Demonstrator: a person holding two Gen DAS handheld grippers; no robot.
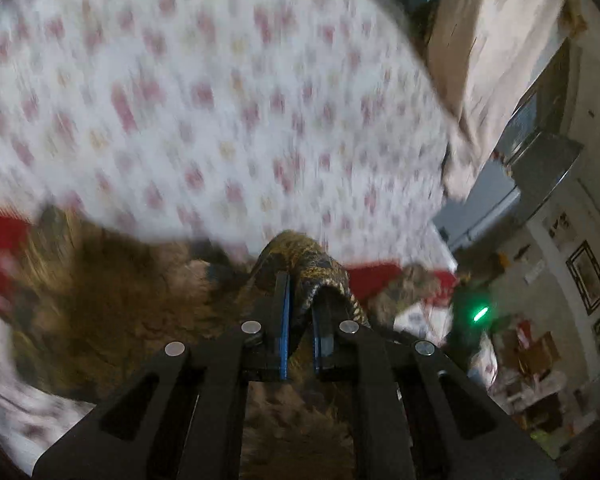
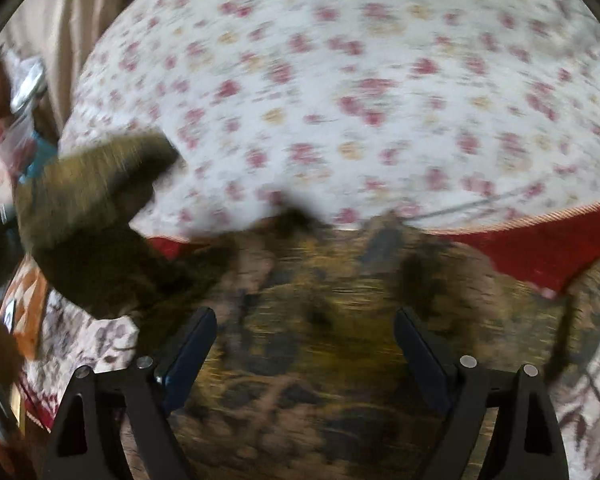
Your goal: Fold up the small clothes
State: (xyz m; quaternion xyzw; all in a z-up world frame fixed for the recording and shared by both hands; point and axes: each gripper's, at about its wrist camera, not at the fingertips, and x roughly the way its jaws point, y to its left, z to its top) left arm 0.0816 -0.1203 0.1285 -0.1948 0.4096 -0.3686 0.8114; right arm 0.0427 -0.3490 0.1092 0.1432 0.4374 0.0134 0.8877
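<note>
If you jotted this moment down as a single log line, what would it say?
left gripper: shut on brown patterned garment | right gripper: open, empty, over the garment | surface: floral bedsheet | views blurred

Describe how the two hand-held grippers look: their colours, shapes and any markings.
The left hand-held gripper and the right hand-held gripper share one design: black angular frames with elongated cut-out slots, round silver fasteners on top, and flat fingers faced with blue pads. No cables, lettering or sleeves are visible.

No text, label, brand, number or sign can be read in either view. Both pictures are smeared by motion blur, and the framed pictures [image 1: 586, 276] on the wall are too small and blurred for lettering to be made out.
</note>
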